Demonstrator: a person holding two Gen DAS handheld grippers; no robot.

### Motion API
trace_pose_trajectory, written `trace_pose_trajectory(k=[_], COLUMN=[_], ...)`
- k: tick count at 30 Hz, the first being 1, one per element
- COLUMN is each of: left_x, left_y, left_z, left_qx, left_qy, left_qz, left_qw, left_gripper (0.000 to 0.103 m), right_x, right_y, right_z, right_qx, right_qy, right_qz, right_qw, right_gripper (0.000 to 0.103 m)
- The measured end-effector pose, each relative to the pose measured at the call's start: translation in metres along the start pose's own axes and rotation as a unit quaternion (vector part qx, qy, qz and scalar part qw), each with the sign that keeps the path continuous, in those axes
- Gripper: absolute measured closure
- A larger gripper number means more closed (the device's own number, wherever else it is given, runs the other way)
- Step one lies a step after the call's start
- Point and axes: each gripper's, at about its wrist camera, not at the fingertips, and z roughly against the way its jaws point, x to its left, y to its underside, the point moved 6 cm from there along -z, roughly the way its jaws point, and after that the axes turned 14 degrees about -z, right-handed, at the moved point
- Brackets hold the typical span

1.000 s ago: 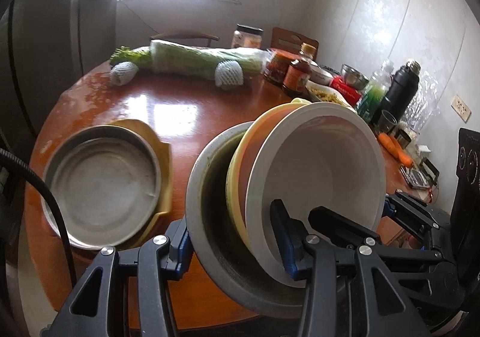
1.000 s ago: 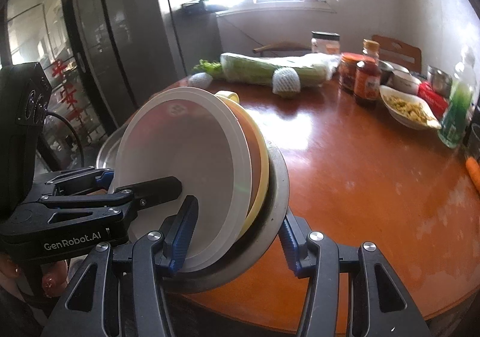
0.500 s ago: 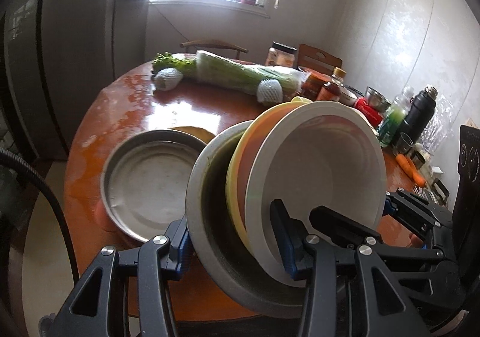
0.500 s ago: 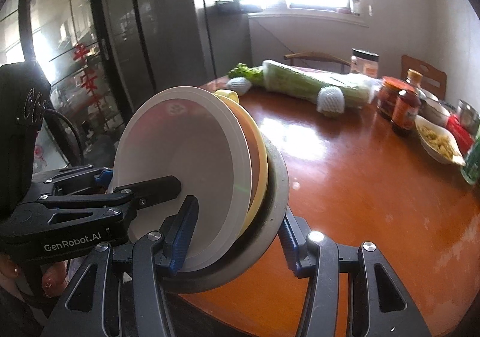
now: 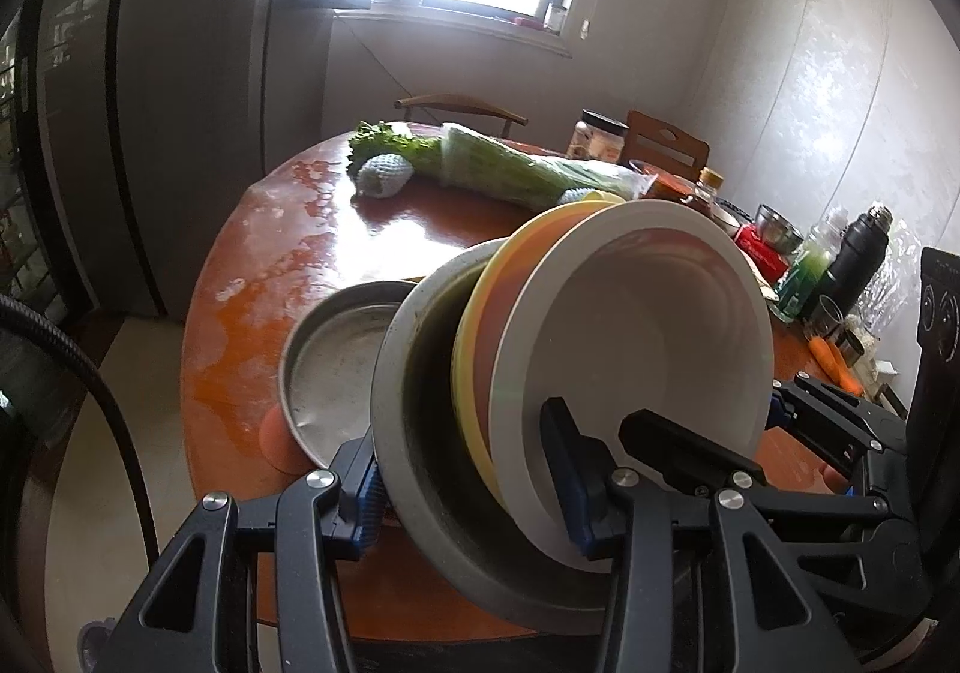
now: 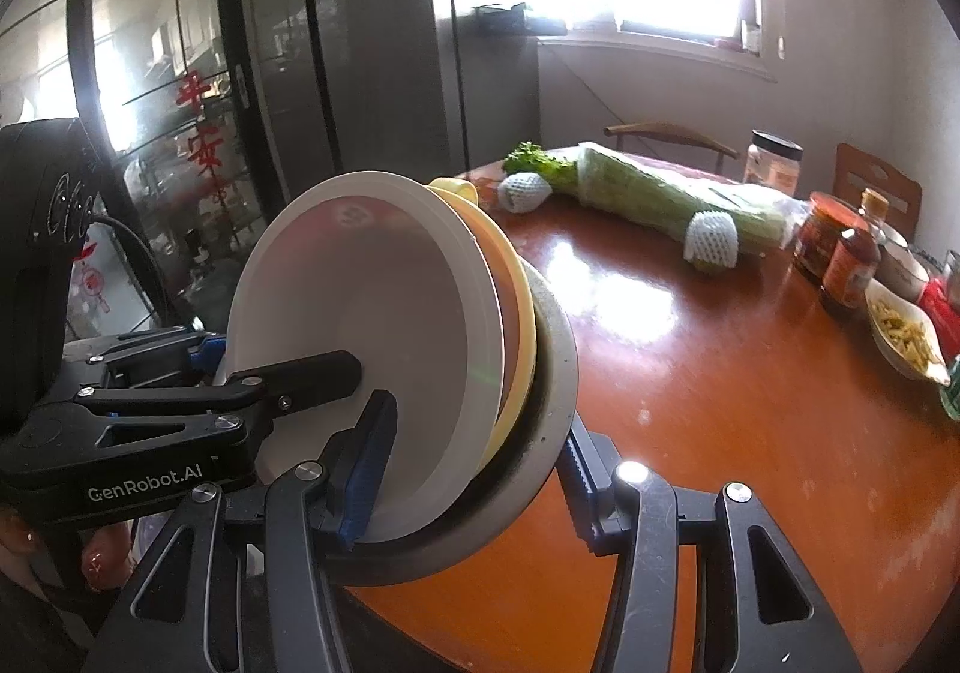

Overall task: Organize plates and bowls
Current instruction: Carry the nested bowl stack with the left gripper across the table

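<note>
A nested stack hangs tilted above the near rim of the round wooden table (image 5: 252,277): a white bowl (image 5: 654,325) inside a yellow bowl (image 5: 480,301) inside a grey metal dish (image 5: 420,433). My left gripper (image 5: 468,481) is shut on the stack's rim from one side. My right gripper (image 6: 468,469) is shut on the opposite rim, with the white bowl (image 6: 372,313) facing its camera. A second metal dish (image 5: 336,361) rests on the table behind the stack, over a yellow plate and an orange one that barely show.
Wrapped greens (image 6: 648,193) and foam-netted fruit (image 6: 711,238) lie at the far side. Jars, sauce bottles (image 6: 846,265), a food dish (image 6: 906,337), a black flask (image 5: 858,259) and carrots crowd the right. A tall dark fridge (image 6: 372,43) and chairs stand beyond. A person's fingers (image 6: 102,559) show low left.
Both grippers have pulled back from the table with the stack held, and lifted a little. The table and the metal dish now look farther off and more floor shows.
</note>
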Motion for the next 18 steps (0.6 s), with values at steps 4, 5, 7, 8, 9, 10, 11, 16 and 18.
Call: trace_pose_trajectory(k=[4, 5, 7, 8, 9, 10, 11, 16, 18], left_x=[0.01, 0.012, 0.017, 0.02, 0.023, 0.025, 0.028, 0.043, 0.048], left_y=[-0.001, -0.001, -0.003, -0.004, -0.005, -0.006, -0.007, -0.009, -0.008], left_z=[0.002, 0.002, 0.002, 0.002, 0.002, 0.002, 0.002, 0.001, -0.002], left_qx=[-0.003, -0.003, -0.005, -0.005, -0.007, -0.008, -0.008, -0.008, -0.006], left_qy=[-0.008, -0.009, -0.011, -0.013, -0.014, -0.015, -0.017, -0.029, -0.032], left_qz=[0.004, 0.005, 0.007, 0.008, 0.009, 0.009, 0.01, 0.017, 0.02], left_qw=[1.0, 0.9999, 0.9999, 0.9999, 0.9998, 0.9998, 0.9998, 0.9994, 0.9993], left_gripper=[0.057, 0.057, 0.056, 0.056, 0.057, 0.056, 0.056, 0.056, 0.056], right_x=[0.006, 0.008, 0.011, 0.013, 0.014, 0.016, 0.018, 0.028, 0.032], right_y=[-0.005, -0.006, -0.008, -0.009, -0.01, -0.012, -0.014, -0.022, -0.024], right_z=[-0.006, -0.007, -0.011, -0.012, -0.014, -0.016, -0.017, -0.028, -0.034], right_qx=[-0.001, -0.001, -0.001, -0.001, -0.002, -0.003, -0.004, -0.005, -0.003], right_qy=[-0.006, -0.008, -0.012, -0.013, -0.013, -0.015, -0.016, -0.025, -0.03], right_qz=[0.007, 0.009, 0.011, 0.013, 0.014, 0.016, 0.018, 0.027, 0.03], right_qw=[1.0, 1.0, 1.0, 1.0, 1.0, 1.0, 1.0, 0.999, 0.999], right_gripper=[0.049, 0.049, 0.049, 0.049, 0.049, 0.049, 0.049, 0.049, 0.049])
